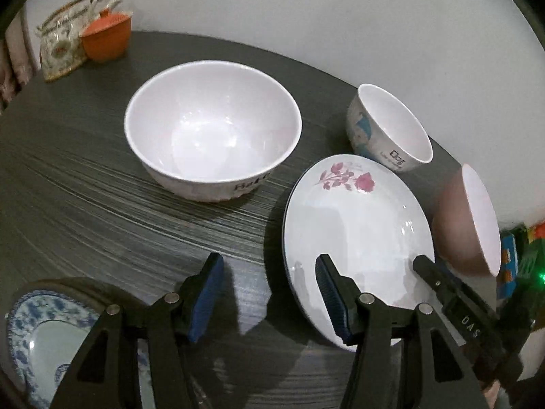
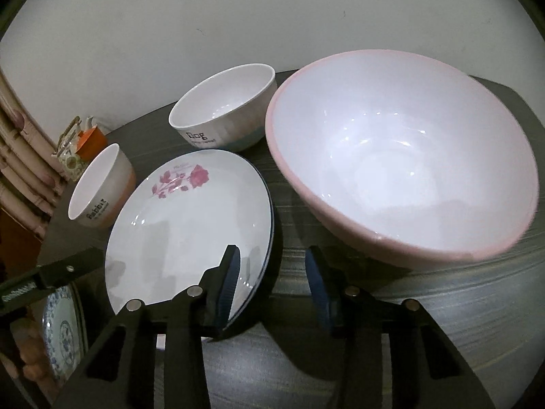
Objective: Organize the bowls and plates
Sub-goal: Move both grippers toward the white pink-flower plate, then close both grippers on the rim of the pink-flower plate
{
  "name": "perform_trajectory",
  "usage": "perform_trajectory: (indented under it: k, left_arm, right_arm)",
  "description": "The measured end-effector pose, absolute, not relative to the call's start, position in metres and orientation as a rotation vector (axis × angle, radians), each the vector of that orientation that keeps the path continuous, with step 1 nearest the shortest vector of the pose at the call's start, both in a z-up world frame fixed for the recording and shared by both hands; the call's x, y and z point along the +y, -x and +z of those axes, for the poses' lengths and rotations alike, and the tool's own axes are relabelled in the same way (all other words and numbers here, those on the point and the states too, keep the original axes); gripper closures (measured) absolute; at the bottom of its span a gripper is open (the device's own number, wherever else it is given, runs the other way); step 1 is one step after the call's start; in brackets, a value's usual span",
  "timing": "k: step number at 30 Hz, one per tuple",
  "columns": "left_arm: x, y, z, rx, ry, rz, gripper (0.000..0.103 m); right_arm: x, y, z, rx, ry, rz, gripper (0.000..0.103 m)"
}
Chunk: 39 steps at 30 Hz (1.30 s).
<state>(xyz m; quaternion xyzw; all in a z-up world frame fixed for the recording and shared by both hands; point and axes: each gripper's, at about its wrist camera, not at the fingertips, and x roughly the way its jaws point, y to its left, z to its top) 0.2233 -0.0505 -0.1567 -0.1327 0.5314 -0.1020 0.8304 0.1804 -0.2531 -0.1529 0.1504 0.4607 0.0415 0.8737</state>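
Observation:
A white plate with a pink rose (image 1: pixel 361 238) (image 2: pixel 184 225) lies on the dark table, with a blue-edged plate just showing under it. My left gripper (image 1: pixel 269 293) is open. One of its fingers is over the plate's left rim and the other over the bare table. My right gripper (image 2: pixel 272 283) is open too, and the plate's right rim lies between its fingers, untouched by the pads. A big white "Rabbit" bowl (image 1: pixel 213 129) (image 2: pixel 98 191) stands to the left. A "Dog" bowl (image 1: pixel 388 126) (image 2: pixel 224 112) stands behind the plate. A large pink-rimmed bowl (image 2: pixel 402 170) (image 1: pixel 466 221) sits to its right.
A blue-patterned plate (image 1: pixel 34 334) (image 2: pixel 61 334) lies near the table's front left edge. An orange cup (image 1: pixel 107 37) and a floral container (image 1: pixel 61 51) stand at the far left corner by the wall. One finger of my right gripper (image 1: pixel 453 293) reaches over the plate's right side.

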Motion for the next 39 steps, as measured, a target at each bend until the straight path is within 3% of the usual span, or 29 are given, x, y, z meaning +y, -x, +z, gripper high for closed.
perform_trajectory:
  k: [2,4,12,14,39]
  left_arm:
    - [-0.054,-0.228,-0.159,1.132,0.283,-0.225,0.050]
    - [-0.058,-0.232,-0.162,1.141,0.274,-0.231,0.064]
    - [-0.073,-0.242,-0.172,1.174,0.274,-0.257,0.083]
    - [-0.074,-0.244,-0.173,1.179,0.288,-0.256,0.084]
    - [-0.097,-0.171,-0.172,1.277,0.173,-0.305,0.084]
  right_arm:
    - [-0.254,-0.183,-0.155,0.962,-0.310,0.087,0.070]
    - [-0.254,-0.186,-0.156,0.965,-0.314,0.101,0.074]
    - [-0.255,-0.194,-0.160,0.984,-0.337,0.125,0.086]
    - [-0.254,-0.195,-0.160,0.989,-0.342,0.136,0.090]
    - [-0.243,-0.131,-0.161,1.105,-0.404,0.099,0.090]
